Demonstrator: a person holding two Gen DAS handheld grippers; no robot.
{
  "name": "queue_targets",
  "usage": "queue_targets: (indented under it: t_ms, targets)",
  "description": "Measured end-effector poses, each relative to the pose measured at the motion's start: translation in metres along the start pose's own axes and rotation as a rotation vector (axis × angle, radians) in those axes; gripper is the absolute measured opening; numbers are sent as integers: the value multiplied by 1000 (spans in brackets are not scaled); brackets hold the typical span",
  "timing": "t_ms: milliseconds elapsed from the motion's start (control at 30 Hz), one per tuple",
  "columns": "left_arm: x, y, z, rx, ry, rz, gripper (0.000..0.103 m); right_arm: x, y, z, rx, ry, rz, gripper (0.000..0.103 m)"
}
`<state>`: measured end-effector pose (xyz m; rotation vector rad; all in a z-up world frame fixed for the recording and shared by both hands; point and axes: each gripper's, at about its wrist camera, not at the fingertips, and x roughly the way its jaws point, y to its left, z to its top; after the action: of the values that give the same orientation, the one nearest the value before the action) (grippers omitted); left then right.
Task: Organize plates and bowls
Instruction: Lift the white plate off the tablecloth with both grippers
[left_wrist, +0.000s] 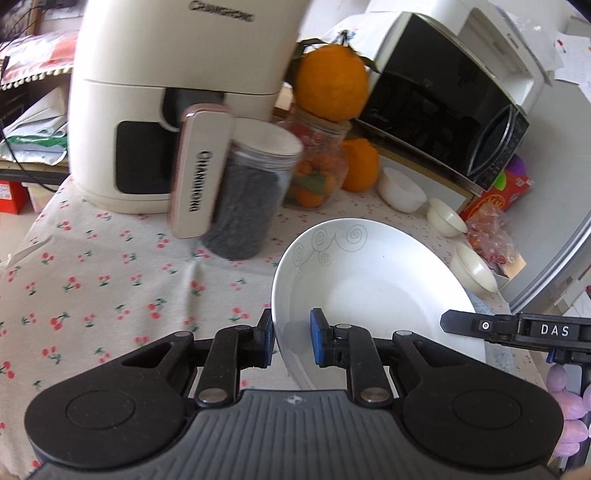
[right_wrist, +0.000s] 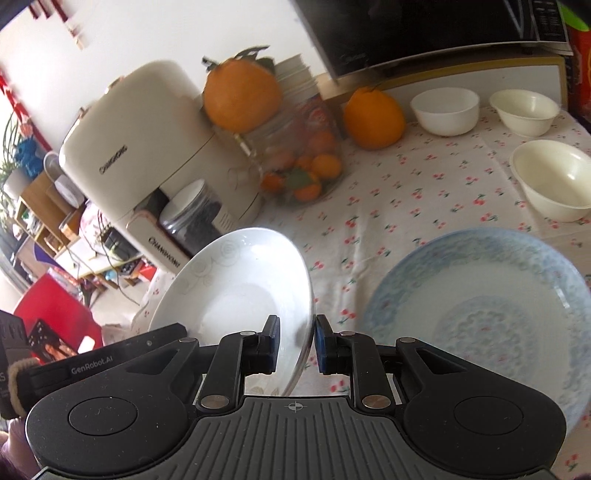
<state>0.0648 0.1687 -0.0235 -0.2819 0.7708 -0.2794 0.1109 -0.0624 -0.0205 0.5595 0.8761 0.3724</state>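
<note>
A white plate with grey swirls (left_wrist: 373, 288) is held tilted above the cherry-print tablecloth. My left gripper (left_wrist: 291, 341) is shut on its left rim. My right gripper (right_wrist: 295, 343) is shut on the opposite rim of the same plate (right_wrist: 236, 284); its arm shows at the right in the left wrist view (left_wrist: 517, 328). A blue-patterned plate (right_wrist: 480, 302) lies flat on the table to the right of the white plate. Three white bowls stand beyond: one large (right_wrist: 445, 110), one at the back right (right_wrist: 524, 110), one nearer (right_wrist: 554, 181).
A cream air fryer (left_wrist: 177, 92) stands at the back left with a dark-filled jar (left_wrist: 251, 192) in front of it. A glass jar of small oranges (right_wrist: 299, 166), two large oranges (right_wrist: 373, 118), and a black microwave (left_wrist: 443, 99) line the back.
</note>
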Motion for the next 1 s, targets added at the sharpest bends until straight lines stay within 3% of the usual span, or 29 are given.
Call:
queue_targets:
  t_ms: [1000]
  targets:
    - [49,-79,2,55,70,-72,17,-49,-86,19,91,-34,-62,20]
